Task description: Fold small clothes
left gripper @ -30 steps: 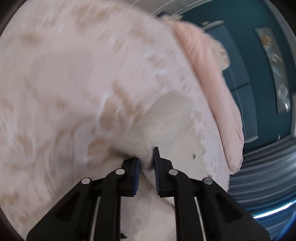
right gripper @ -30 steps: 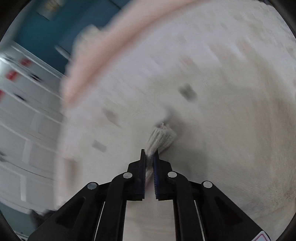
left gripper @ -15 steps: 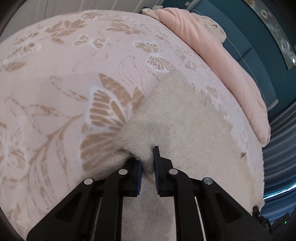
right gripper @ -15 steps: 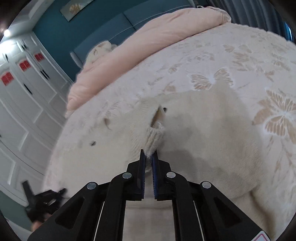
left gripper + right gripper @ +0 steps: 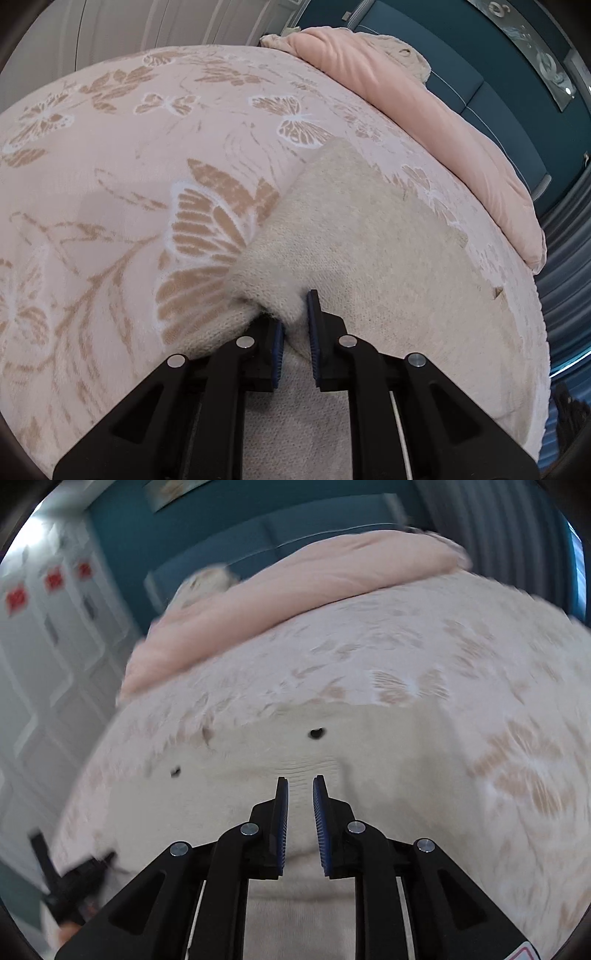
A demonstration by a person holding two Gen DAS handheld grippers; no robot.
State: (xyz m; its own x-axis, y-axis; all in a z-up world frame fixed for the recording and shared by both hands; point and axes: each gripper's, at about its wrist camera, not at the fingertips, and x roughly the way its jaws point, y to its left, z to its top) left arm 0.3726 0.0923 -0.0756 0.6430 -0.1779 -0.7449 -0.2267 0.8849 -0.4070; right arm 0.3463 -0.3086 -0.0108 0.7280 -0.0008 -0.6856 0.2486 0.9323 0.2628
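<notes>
A cream knitted garment [image 5: 369, 236] lies on a pink bedspread with a tan butterfly pattern [image 5: 110, 177]. My left gripper [image 5: 295, 325] is shut on a bunched fold at the garment's left edge. In the right wrist view the same garment [image 5: 388, 746] lies flat, with dark buttons on it [image 5: 316, 733]. My right gripper [image 5: 300, 805] is open and empty just above the garment's ribbed edge [image 5: 310, 766].
A rolled pink duvet [image 5: 424, 110] lies along the far side of the bed, also in the right wrist view [image 5: 314, 579]. A teal wall is behind it. White cabinet doors [image 5: 44, 646] stand at the left. The other gripper [image 5: 70, 882] shows at lower left.
My right gripper has opened and let go of the ribbed cuff it held, which now lies flat on the garment. My left gripper keeps its hold on the fold.
</notes>
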